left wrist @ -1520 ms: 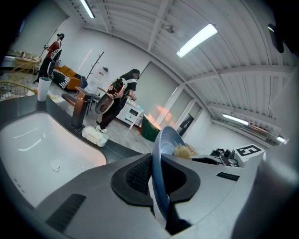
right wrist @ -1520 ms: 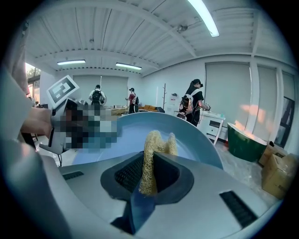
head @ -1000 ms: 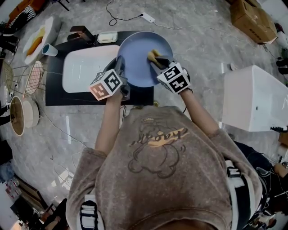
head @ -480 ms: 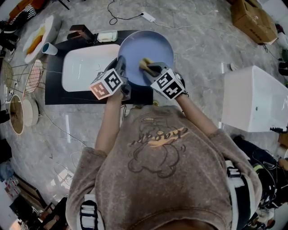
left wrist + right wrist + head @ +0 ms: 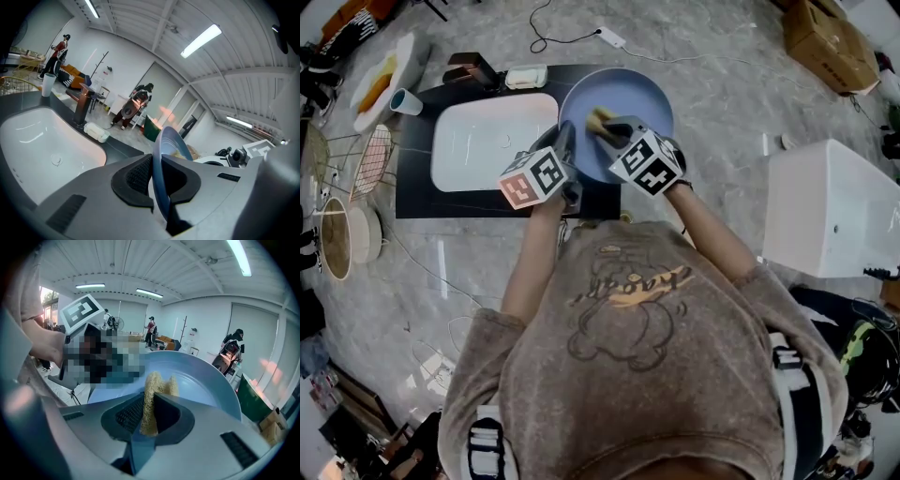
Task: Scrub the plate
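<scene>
**A:** Where is the plate?

**B:** In the head view the round pale-blue plate (image 5: 642, 94) is at twelve o'clock from the person. It lies over the right end of the black countertop (image 5: 417, 202). The white rectangular sink basin (image 5: 492, 141) is at its nine o'clock.

**A:** Is it lying flat?

**B:** No. The left gripper view shows it nearly edge-on, tilted up. Whether its far edge touches the counter, I cannot tell.

**A:** What holds it?

**B:** The left gripper (image 5: 158, 179). Its jaws are pressed in on the rim, one dark pad on each face, at about seven o'clock on the plate.

**A:** And the other one?

**B:** The right gripper (image 5: 149, 416) comes in from five o'clock. It pinches a yellow fibrous scrubbing pad (image 5: 154, 383) between its jaws. The pad's free end lies against the plate's inner face, just towards nine o'clock from the middle.

**A:** What else is around the sink?

**B:** A copper-coloured tap (image 5: 469, 67) stands at the basin's eleven o'clock. A small white soap box (image 5: 525, 77) sits at the basin's one o'clock, near the plate's ten o'clock edge. A white cup (image 5: 405, 103) stands at the counter's ten o'clock corner, well apart from the plate.
</scene>
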`<state>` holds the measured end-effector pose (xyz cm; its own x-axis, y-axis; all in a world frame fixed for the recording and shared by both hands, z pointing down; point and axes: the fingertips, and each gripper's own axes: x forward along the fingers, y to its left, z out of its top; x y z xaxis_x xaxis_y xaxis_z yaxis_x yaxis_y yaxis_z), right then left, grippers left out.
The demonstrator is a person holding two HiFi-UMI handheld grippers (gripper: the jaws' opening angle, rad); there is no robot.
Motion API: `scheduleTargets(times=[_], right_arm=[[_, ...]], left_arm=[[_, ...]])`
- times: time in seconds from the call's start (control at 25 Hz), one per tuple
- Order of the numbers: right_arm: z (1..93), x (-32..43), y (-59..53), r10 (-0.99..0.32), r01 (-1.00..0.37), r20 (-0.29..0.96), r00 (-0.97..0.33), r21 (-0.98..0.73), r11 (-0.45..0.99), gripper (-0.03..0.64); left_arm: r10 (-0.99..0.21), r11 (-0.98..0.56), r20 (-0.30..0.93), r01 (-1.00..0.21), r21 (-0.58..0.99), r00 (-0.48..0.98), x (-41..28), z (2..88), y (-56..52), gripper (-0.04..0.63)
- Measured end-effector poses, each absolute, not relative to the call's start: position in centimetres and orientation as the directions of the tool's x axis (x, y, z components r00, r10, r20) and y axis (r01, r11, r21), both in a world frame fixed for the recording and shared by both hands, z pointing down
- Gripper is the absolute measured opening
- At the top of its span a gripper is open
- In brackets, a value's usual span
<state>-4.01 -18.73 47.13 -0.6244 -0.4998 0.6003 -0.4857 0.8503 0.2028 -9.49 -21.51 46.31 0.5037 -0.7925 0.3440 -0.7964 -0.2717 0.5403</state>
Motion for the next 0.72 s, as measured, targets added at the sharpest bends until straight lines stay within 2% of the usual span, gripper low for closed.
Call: scheduleTargets(times=[0.72], right_arm=[[47.1,1.5,-23.2,-0.585,-0.543,0.642,-0.496,0.296,0.786,0.057]], left_arm=[[-0.803,-0.272,0.349,-0.817,0.508,0.484,-9.7,46.1,-21.8,0.034]])
